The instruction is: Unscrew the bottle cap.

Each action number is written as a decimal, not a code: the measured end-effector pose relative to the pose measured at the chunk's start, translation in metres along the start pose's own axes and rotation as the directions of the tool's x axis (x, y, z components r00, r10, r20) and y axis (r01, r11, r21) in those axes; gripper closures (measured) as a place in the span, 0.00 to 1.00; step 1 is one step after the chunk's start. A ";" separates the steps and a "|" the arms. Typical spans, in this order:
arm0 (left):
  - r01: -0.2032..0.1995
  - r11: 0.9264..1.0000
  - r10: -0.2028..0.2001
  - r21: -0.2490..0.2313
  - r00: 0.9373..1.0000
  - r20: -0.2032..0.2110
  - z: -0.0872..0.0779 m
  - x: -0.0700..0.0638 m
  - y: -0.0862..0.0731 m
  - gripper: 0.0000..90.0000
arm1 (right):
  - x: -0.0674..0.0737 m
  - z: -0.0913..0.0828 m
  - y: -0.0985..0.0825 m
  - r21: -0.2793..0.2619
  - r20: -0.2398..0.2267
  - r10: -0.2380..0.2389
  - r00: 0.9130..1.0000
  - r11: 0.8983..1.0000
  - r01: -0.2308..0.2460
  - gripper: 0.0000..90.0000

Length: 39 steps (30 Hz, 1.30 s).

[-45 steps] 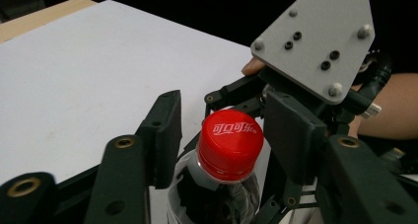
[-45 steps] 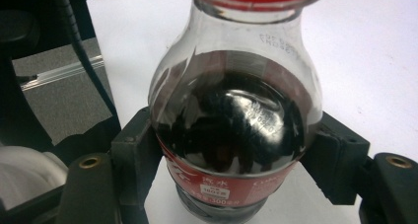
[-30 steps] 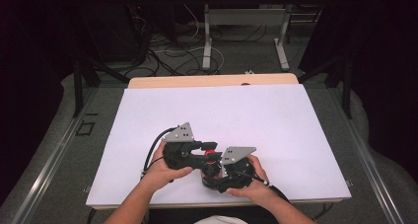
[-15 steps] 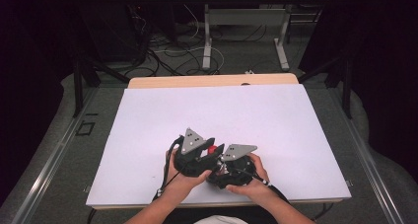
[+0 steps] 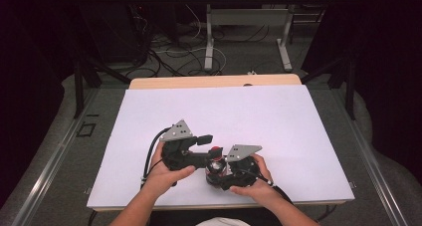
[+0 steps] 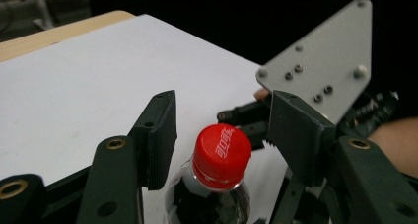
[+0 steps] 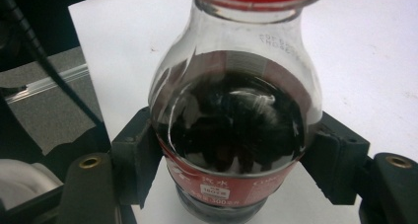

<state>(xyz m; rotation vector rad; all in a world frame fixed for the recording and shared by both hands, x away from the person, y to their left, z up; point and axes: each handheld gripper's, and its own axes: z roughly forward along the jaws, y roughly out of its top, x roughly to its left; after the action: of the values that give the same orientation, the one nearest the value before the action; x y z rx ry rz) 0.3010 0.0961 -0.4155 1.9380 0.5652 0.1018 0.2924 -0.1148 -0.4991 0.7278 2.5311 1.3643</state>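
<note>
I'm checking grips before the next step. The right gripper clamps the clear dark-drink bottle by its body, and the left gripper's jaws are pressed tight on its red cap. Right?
Not quite. The left gripper isn't pressing the red screw cap: its jaws have just been opening and stand apart on either side of it, as the left gripper view shows. The right gripper does clamp the clear plastic bottle of dark drink by its body.

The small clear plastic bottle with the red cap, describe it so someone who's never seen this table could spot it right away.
On the white table sheet, look near the front edge, where two hands hold black grippers. The small clear plastic bottle of dark drink stands upright, clamped at its red label by the right gripper. Its red screw cap sits between the left gripper's open jaws, the only red thing there.
</note>
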 end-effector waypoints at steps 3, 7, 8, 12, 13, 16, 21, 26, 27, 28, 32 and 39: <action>-0.027 0.999 0.027 0.020 0.999 0.026 0.000 0.003 -0.001 0.51 | 0.001 0.001 0.000 0.001 -0.015 -0.012 1.000 1.000 0.012 0.33; -0.042 0.997 0.041 0.058 0.999 0.026 0.004 0.005 -0.004 0.53 | 0.003 0.001 0.000 0.012 -0.023 -0.024 0.999 1.000 0.024 0.33; -0.056 0.997 0.054 0.062 0.998 0.030 0.005 0.006 -0.005 0.54 | 0.004 0.002 0.000 0.003 -0.021 -0.026 0.999 1.000 0.026 0.33; -0.077 0.994 0.073 0.072 0.996 0.049 0.007 0.006 -0.006 0.58 | 0.005 0.003 0.000 0.010 -0.033 -0.035 0.999 0.999 0.035 0.33; -0.075 0.995 0.071 0.066 0.996 0.051 0.008 0.006 -0.006 0.58 | 0.006 0.003 0.000 0.011 -0.035 -0.035 0.999 0.999 0.035 0.33; -0.080 0.995 0.077 0.066 0.996 0.047 0.010 0.005 -0.006 0.58 | 0.007 0.004 0.000 0.008 -0.035 -0.039 0.999 0.999 0.039 0.33; -0.084 0.995 0.083 0.050 0.996 0.026 0.015 0.000 -0.007 0.68 | 0.007 0.004 0.000 0.026 -0.040 -0.038 0.998 0.999 0.039 0.33; -0.084 0.996 0.086 0.043 0.995 -0.053 0.018 -0.008 -0.008 0.70 | 0.006 0.005 -0.001 0.019 -0.028 -0.027 0.999 0.999 0.028 0.33; -0.057 0.998 0.060 0.037 0.995 -0.080 0.019 -0.010 -0.009 0.70 | 0.005 0.005 -0.001 0.017 -0.027 -0.035 0.999 0.999 0.036 0.33; -0.028 0.999 0.032 0.037 0.994 -0.103 0.020 -0.013 -0.009 0.70 | 0.005 0.005 -0.001 0.021 -0.020 -0.022 1.000 1.000 0.022 0.33; 0.095 0.995 -0.093 -0.001 0.968 -0.233 0.025 -0.023 -0.009 0.71 | 0.006 0.006 -0.001 0.027 0.007 -0.009 1.000 1.000 0.009 0.33; 0.191 0.979 -0.202 -0.068 0.926 -0.320 0.027 -0.029 -0.008 0.96 | 0.008 0.007 -0.002 0.038 0.033 -0.028 0.999 0.999 0.026 0.33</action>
<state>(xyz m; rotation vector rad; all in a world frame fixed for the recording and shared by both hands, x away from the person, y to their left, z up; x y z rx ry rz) 0.2809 0.0634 -0.4290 1.8295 0.9686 0.3064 0.2879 -0.1066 -0.5046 0.7146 2.5376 1.2881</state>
